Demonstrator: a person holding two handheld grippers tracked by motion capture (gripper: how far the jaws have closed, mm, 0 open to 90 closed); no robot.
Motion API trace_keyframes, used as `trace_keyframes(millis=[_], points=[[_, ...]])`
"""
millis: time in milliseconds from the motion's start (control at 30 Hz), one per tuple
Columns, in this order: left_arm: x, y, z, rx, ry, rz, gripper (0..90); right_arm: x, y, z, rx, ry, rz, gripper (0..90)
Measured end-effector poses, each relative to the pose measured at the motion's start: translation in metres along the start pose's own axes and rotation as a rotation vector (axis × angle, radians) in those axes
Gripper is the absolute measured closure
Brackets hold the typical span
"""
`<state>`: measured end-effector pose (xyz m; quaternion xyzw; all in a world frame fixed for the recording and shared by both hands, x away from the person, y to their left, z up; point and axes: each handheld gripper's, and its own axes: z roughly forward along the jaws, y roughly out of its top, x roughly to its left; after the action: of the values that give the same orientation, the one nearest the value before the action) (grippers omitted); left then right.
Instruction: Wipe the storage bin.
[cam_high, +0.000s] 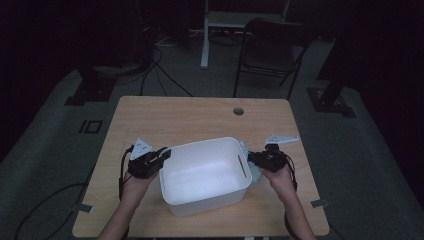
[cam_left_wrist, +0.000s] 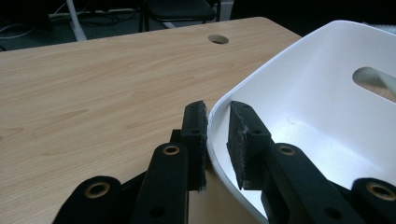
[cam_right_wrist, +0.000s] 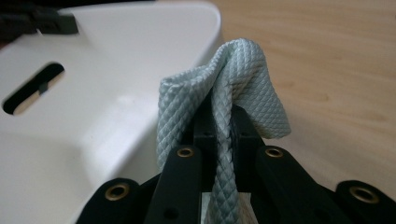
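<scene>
Right gripper view shows your right hand-held gripper (cam_right_wrist: 223, 126) clenched on the cloth (cam_right_wrist: 243, 88) beside the tub (cam_right_wrist: 93, 116); your left hand-held gripper (cam_left_wrist: 217, 140) grips its rim. Next, wipe the tub.

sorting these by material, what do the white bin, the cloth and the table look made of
White bin: likely moulded plastic, smooth, slightly glossy, thin curved rim.
Cloth: pale blue-green woven fabric, probably microfibre, with diamond texture.
Table: wood-look top, matte, maybe laminate; grain lines show.

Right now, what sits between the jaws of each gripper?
In the left gripper view, the left gripper straddles the white bin's rim. In the right gripper view, the right gripper pinches a pale green cloth.
</scene>
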<state>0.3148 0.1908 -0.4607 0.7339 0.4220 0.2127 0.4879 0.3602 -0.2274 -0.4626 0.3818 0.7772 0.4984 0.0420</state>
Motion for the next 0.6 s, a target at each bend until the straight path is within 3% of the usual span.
trace_keyframes(millis=[33,167,400,533,600], points=[[0.000,0.000,0.000,0.000,-0.003,-0.001,76.8,-0.001,0.006,-0.004,-0.031,0.015,0.007,84.3],[0.000,0.000,0.000,-0.001,0.002,-0.002,76.8,0.000,0.012,-0.003,-0.013,0.003,-0.020,84.0],[-0.001,0.000,0.000,0.000,0.007,0.000,76.8,-0.004,0.011,-0.001,-0.036,0.024,-0.018,83.7],[-0.002,0.000,0.001,0.001,0.010,0.002,76.9,-0.002,0.011,0.007,0.010,-0.023,-0.044,84.1],[-0.002,0.000,0.001,0.001,0.011,0.001,76.9,-0.004,0.008,0.011,0.014,-0.025,-0.027,84.2]])
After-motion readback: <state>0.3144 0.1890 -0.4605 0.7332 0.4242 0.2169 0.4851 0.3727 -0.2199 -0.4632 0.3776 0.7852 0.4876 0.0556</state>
